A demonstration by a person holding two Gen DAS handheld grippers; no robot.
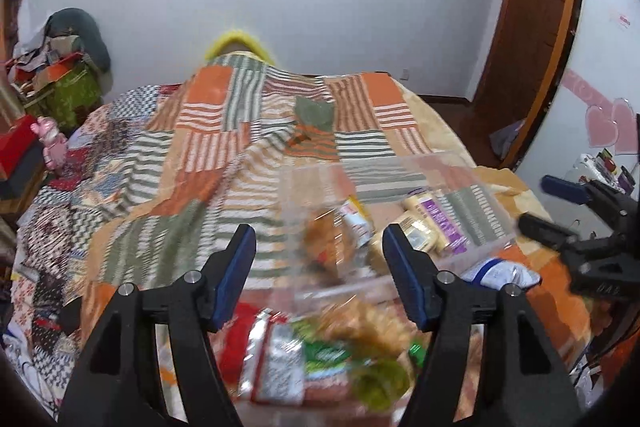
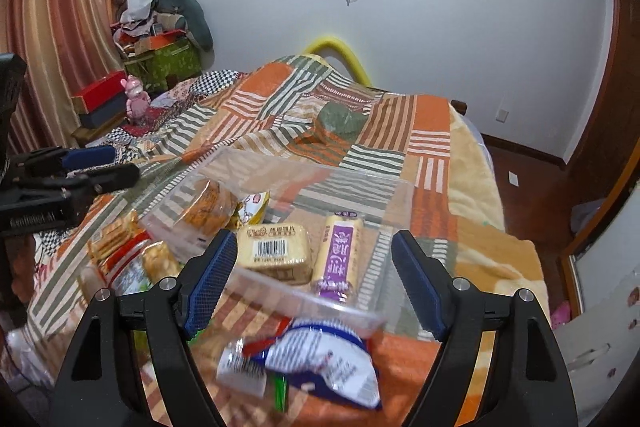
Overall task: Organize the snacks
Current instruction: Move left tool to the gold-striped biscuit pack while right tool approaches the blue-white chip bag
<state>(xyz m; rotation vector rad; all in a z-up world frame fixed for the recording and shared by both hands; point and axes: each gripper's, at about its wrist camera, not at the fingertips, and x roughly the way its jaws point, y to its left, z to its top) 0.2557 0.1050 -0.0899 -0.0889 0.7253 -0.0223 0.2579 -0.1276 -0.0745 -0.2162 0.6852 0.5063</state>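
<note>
Snacks crowd a patchwork quilt (image 2: 432,123) as the right gripper (image 2: 316,271) hangs wide open and empty above a blue-and-white packet (image 2: 320,359), beside a clear plastic bin (image 2: 304,167) holding a purple-labelled bar (image 2: 340,251); the left gripper (image 1: 320,267), equally spread, holds nothing.

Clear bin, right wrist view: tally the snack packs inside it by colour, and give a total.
Orange: 1, the biscuit pack
Yellow and white: 1, the partly hidden pack
Pale yellow: 1, the barcode pack
Purple label: 1, the long bar
Total: 4 visible in the clear bin
</note>
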